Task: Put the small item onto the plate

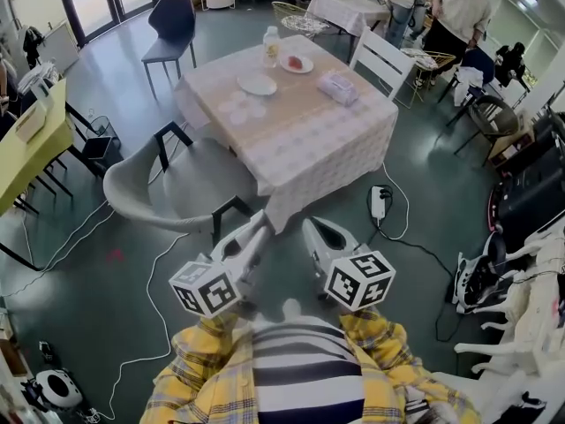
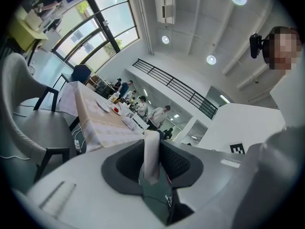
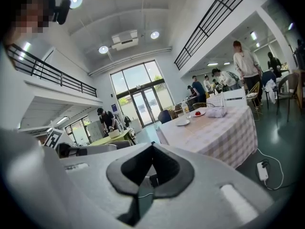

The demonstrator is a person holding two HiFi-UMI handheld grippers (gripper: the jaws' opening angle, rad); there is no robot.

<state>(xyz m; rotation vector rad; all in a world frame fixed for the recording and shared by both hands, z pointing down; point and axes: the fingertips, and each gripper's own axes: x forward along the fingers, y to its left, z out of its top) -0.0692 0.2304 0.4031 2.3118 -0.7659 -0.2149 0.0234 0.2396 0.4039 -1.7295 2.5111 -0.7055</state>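
I hold both grippers close to my chest, well short of the table. My left gripper is shut on a small white strip-like item that stands upright between its black pads. My right gripper is shut with nothing in it, its pads together. On the checkered tablecloth lies an empty white plate, also in the left gripper view and the right gripper view. A second plate behind it carries something red.
A bottle and a tissue pack stand on the table. A grey chair sits between me and the table's left corner. Cables and a power strip lie on the floor. Several people stand at the far tables.
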